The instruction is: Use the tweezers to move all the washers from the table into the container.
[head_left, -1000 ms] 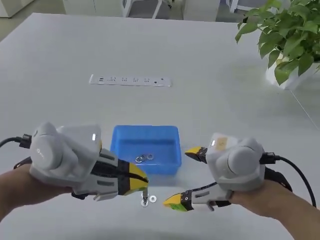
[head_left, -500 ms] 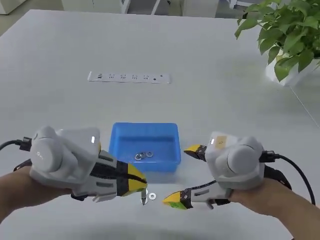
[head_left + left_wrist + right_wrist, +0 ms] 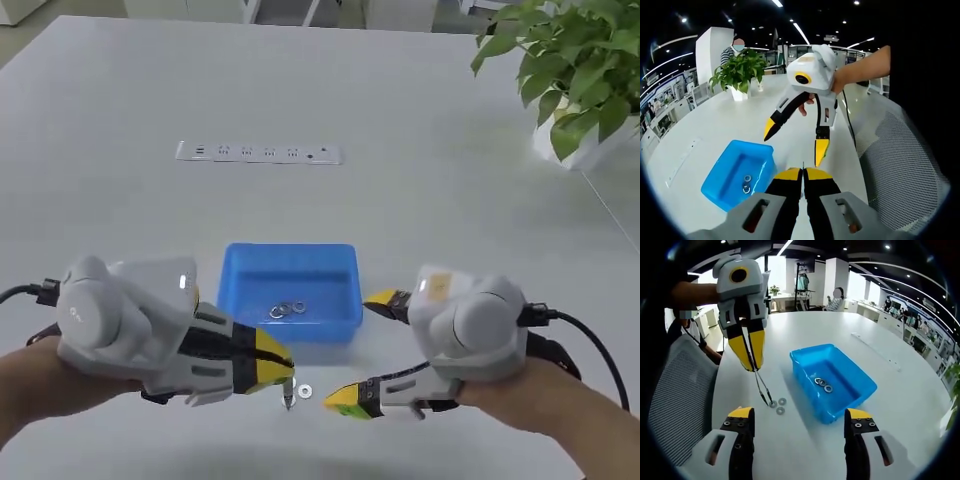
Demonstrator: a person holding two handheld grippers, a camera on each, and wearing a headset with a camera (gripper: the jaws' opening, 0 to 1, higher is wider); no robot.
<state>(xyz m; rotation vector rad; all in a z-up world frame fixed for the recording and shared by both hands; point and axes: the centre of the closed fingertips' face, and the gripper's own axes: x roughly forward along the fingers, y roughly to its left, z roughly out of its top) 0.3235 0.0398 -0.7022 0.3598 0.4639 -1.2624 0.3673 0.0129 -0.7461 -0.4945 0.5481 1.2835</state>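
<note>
My left gripper (image 3: 288, 368) is shut on thin metal tweezers (image 3: 761, 385), whose tip touches the table by three loose washers (image 3: 778, 405). One washer (image 3: 304, 390) lies just right of the tip in the head view. The blue container (image 3: 290, 262) stands just beyond them and holds three washers (image 3: 288, 312). My right gripper (image 3: 364, 350) hovers to the right of the loose washers, open, with nothing between its jaws. The left gripper view looks along its shut jaws (image 3: 803, 173) at the right gripper (image 3: 796, 142) and the container (image 3: 720, 175).
A white power strip (image 3: 258, 153) lies farther back on the table. A potted plant (image 3: 575, 70) stands at the far right corner. A mesh chair (image 3: 675, 390) sits at the near table edge. People sit far off in the room.
</note>
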